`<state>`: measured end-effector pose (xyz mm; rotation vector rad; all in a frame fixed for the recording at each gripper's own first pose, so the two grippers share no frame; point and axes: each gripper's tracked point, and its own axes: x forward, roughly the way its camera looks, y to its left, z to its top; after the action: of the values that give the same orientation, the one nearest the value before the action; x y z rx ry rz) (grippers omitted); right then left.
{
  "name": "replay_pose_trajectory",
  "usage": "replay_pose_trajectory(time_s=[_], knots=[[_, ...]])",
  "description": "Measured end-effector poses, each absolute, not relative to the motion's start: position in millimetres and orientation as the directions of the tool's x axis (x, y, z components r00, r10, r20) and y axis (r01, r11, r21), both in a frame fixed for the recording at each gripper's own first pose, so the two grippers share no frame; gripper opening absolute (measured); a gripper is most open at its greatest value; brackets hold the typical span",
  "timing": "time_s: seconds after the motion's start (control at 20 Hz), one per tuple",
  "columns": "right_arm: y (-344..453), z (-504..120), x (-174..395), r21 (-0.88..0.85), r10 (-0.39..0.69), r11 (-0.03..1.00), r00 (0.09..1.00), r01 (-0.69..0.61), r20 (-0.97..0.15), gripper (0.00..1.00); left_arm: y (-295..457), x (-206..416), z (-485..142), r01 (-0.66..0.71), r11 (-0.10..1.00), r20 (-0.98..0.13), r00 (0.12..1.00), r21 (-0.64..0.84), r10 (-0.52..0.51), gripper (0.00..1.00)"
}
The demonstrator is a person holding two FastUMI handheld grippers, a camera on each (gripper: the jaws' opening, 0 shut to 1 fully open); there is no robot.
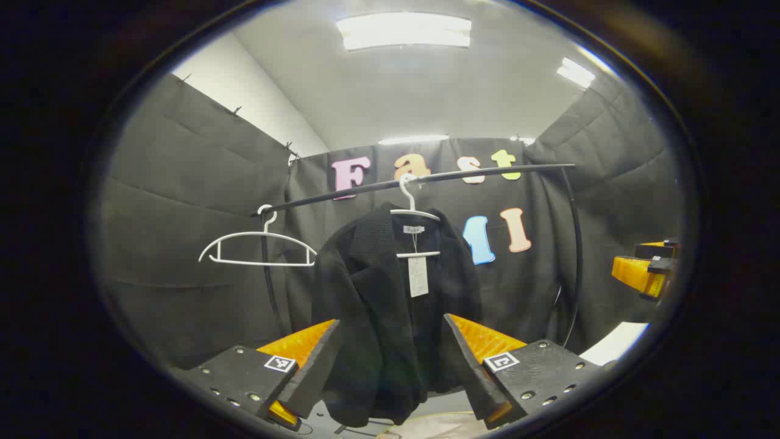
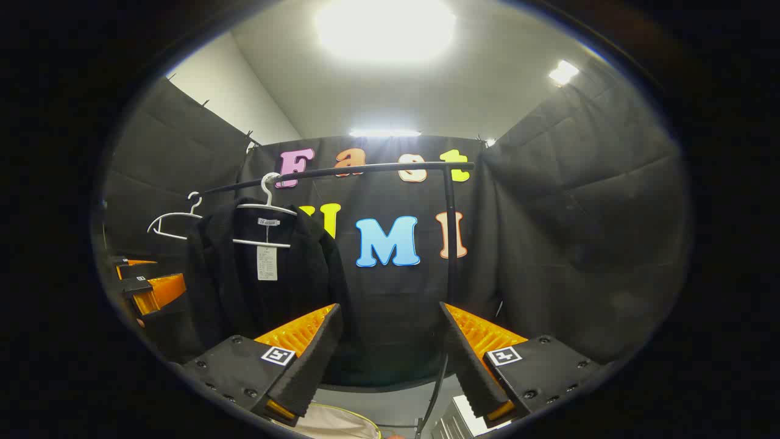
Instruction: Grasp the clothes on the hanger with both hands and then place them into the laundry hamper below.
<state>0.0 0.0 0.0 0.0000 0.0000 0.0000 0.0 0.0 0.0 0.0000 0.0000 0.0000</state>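
A black jacket (image 1: 378, 292) with a white tag hangs on a white hanger (image 1: 414, 213) from the black rail (image 1: 426, 177). My left gripper (image 1: 391, 321) is open and points straight at the jacket, whose lower half shows through the gap; neither finger presses on it. In the right gripper view the jacket (image 2: 262, 274) hangs to the left, and my right gripper (image 2: 390, 306) is open, aimed at the booth wall to the jacket's right. A beige hamper rim (image 2: 329, 427) shows below, also low in the left gripper view (image 1: 426, 430).
An empty white hanger (image 1: 259, 247) hangs further left on the rail. The rail's upright post (image 2: 451, 244) stands ahead of the right gripper. The right gripper (image 1: 646, 271) shows at the right edge, the left gripper (image 2: 149, 286) at the left edge.
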Motion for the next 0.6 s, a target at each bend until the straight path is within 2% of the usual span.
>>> replay_pose_trajectory(time_s=[0.6], knots=[[5,9,9,0.009,-0.007,1.0,1.0,0.007,0.017,0.98,-1,15,2,0.015,1.0,0.018,1.0,-0.002,-0.015,0.96]])
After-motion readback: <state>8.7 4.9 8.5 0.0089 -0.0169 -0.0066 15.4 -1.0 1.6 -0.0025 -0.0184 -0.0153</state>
